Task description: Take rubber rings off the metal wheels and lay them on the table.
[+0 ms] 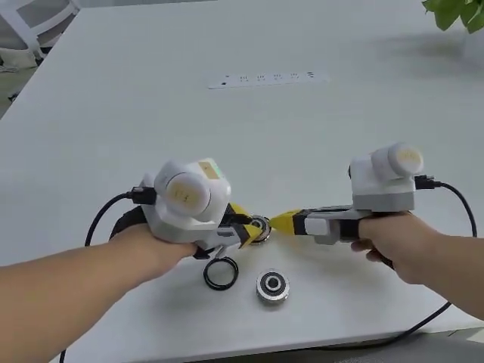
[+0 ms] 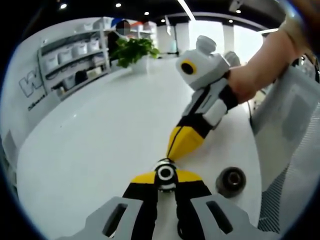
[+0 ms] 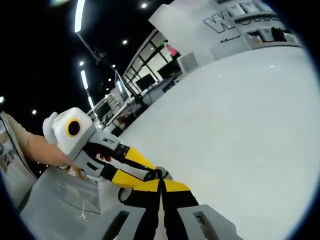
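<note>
Spare wheel point(image 1: 272, 286): flat on table point(image 1: 136, 113), near front edge.
Loose ring point(image 1: 220, 273): flat on table, just left of spare wheel.
Left gripper point(image 1: 247, 231): clamped on held wheel point(image 1: 260, 227).
Right gripper point(image 1: 280, 221): jaws pinched together at held wheel's rim; ring grip unclear.
Power strip point(image 1: 268, 78): far back.

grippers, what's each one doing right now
Left gripper: closed on a metal wheel.
Right gripper: jaws closed, tips at that wheel; whether they hold anything cannot be told.
</note>
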{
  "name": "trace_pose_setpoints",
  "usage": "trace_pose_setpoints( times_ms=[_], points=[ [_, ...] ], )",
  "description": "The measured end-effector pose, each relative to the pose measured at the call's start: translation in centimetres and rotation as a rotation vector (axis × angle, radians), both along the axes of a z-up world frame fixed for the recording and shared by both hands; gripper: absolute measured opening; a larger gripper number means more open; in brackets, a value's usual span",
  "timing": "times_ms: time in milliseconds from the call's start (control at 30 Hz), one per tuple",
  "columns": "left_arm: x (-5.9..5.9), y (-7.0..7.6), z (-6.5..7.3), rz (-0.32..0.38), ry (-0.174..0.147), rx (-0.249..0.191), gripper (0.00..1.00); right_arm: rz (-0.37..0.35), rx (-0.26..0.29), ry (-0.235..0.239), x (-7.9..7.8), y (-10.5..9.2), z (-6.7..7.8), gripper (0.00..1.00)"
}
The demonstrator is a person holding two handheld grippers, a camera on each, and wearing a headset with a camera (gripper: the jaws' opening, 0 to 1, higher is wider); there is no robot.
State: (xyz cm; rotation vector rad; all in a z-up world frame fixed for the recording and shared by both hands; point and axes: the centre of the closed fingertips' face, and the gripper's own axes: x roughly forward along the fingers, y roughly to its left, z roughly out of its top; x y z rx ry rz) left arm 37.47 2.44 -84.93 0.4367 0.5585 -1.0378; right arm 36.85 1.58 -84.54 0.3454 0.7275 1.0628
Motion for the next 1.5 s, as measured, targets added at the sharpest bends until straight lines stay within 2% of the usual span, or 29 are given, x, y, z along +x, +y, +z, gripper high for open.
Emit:
trace_pose_setpoints(
  times_ms=[400,733,800,833,867,900,967,1167,1367,1400,1500],
  points=[
    [-0.1,0.0,0.0,0.007,-0.002,-0.004,0.12,0.012,0.018,0.018,-0.4,0.6,0.3,0.0],
    [-0.1,0.0,0.0,0.008,-0.002,-0.002,0.12,0.039,0.018,0.015,-0.6,1.1,0.4,0.0],
    [-0.1,-0.1,0.0,0.008,-0.003,-0.003,0.12,0.046,0.031,0.019,-0.7,1.3,0.5,0.0],
    [-0.1,-0.1,0.0,0.007,-0.003,-0.004,0.12,0.054,0.073,0.023,-0.8,1.7,1.2,0.0],
    [-0.1,-0.1,0.0,0.006,-0.004,-0.002,0.12,0.06,0.093,0.042,-1.1,2.1,1.5,0.0],
    [-0.1,-0.1,0.0,0.008,-0.002,-0.004,0.12,0.071,0.033,-0.01,-0.7,1.8,1.0,0.0],
    [-0.1,-0.1,0.0,0.01,-0.002,-0.005,0.12,0.061,0.05,0.018,-0.5,1.6,0.8,0.0],
    [-0.1,-0.1,0.0,0.02,-0.006,-0.008,0.12,0.047,0.065,0.026,-0.3,1.4,0.9,0.0],
    [-0.1,-0.1,0.0,0.02,-0.005,-0.009,0.12,0.045,0.11,0.062,-0.9,1.5,1.2,0.0],
    [-0.1,-0.1,0.0,0.02,-0.003,-0.01,0.12,0.063,0.128,0.071,-1.2,1.6,1.5,0.0],
    [-0.2,-0.1,0.0,0.022,-0.001,-0.011,0.12,0.056,0.129,0.066,-1.2,1.5,1.5,0.0]
  ],
)
